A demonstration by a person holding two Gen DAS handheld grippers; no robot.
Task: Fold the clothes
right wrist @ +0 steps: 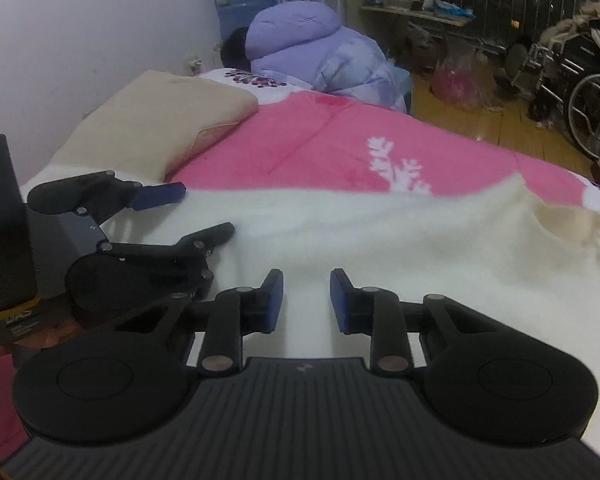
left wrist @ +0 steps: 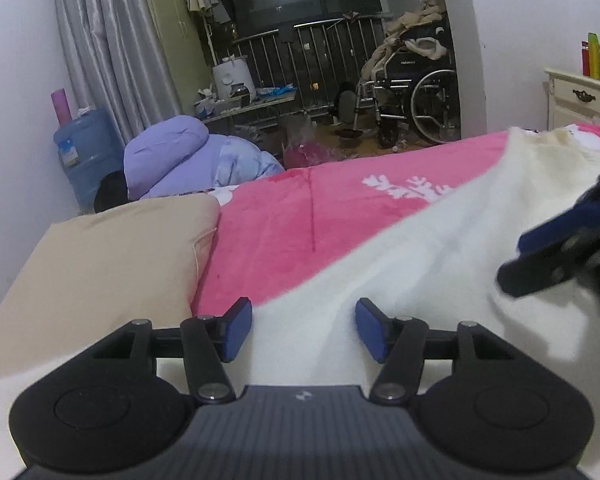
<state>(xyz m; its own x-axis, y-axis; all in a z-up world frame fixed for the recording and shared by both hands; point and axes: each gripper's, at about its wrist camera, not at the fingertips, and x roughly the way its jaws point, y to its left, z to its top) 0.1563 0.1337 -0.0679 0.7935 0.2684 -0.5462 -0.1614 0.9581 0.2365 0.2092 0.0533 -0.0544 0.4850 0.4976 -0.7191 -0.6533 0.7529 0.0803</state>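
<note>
A cream-white fuzzy garment lies spread on the pink blanket; it also shows in the right wrist view. My left gripper is open, its blue pads low over the garment's near edge with nothing between them. It also shows at the left of the right wrist view, resting on the cloth. My right gripper is open just above the white garment, empty. Its blurred dark fingers enter the left wrist view at the right.
A beige pillow lies left of the garment by the wall. A purple duvet bundle sits at the bed's far end. A water jug, a cluttered shelf, a wheelchair and a cream dresser stand beyond.
</note>
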